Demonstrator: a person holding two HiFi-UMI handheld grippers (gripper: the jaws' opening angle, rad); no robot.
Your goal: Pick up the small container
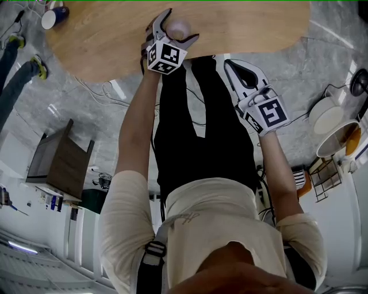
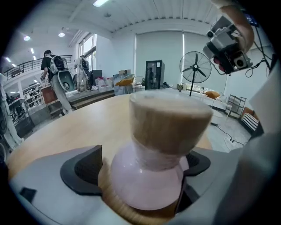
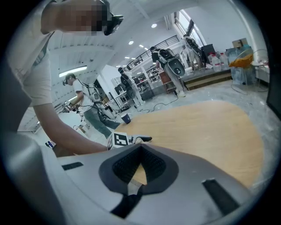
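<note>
A small pink round container (image 1: pixel 177 28) with a cork lid (image 2: pixel 169 123) stands on the wooden table (image 1: pixel 115 40) near its front edge. My left gripper (image 1: pixel 181 24) reaches over that edge and its jaws stand on either side of the container's body (image 2: pixel 151 176). It is open: bare wood shows between the left pad (image 2: pixel 83 169) and the container, while the right pad (image 2: pixel 197 162) lies close against it. My right gripper (image 1: pixel 231 64) hangs off the table, to the right of the container, and is shut (image 3: pixel 141 147) with nothing in it.
A blue paper cup (image 1: pixel 54 16) stands at the table's far left. On the floor are a dark wooden cabinet (image 1: pixel 63 161), cables, and round white items (image 1: pixel 330 118) at the right. Another person's legs (image 1: pixel 17 74) are at the left. A fan (image 2: pixel 195 68) stands beyond the table.
</note>
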